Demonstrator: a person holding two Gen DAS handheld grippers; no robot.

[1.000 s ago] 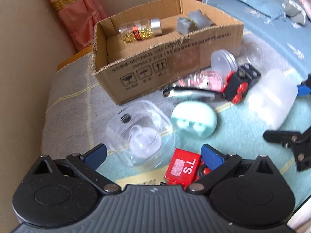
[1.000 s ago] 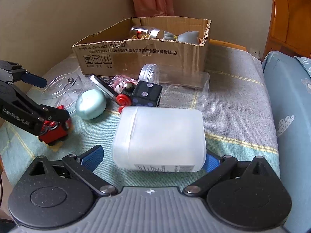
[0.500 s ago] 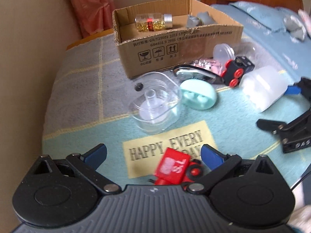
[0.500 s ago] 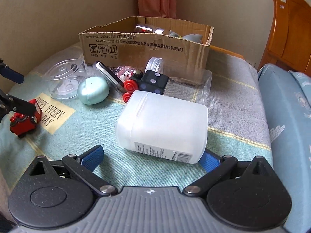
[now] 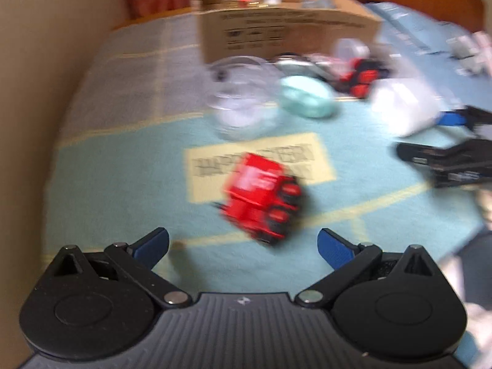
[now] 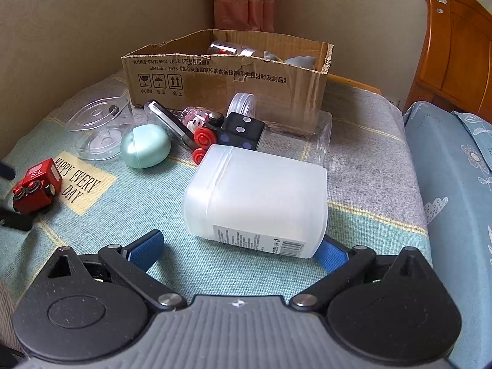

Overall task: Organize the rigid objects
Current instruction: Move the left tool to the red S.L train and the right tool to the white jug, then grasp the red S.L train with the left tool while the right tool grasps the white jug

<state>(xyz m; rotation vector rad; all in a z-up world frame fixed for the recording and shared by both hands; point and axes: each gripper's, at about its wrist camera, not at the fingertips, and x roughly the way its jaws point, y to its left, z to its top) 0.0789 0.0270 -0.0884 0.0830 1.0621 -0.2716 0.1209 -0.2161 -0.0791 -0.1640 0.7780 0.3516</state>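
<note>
Far left in the right wrist view, the small red toy truck marked S.L (image 6: 36,186) now sits free on the teal blanket (image 6: 129,215), beside the yellow HAPPY EVERY DAY patch (image 6: 80,182). A second ago the left gripper (image 5: 243,243) had it pinched; now its blue pads stand wide apart, released, and the blurred left view shows the truck lying clear ahead of them.

Moving right, the clear plastic lidded dish (image 6: 100,126) and mint-green egg-shaped case (image 6: 145,146) are unmoved in front of the brown cardboard box (image 6: 227,80).

Further right, the frosted white plastic jar (image 6: 258,196) lies on its side as before. The right gripper (image 6: 236,250) stays spread, empty, its right pad touching the jar's base.
</note>
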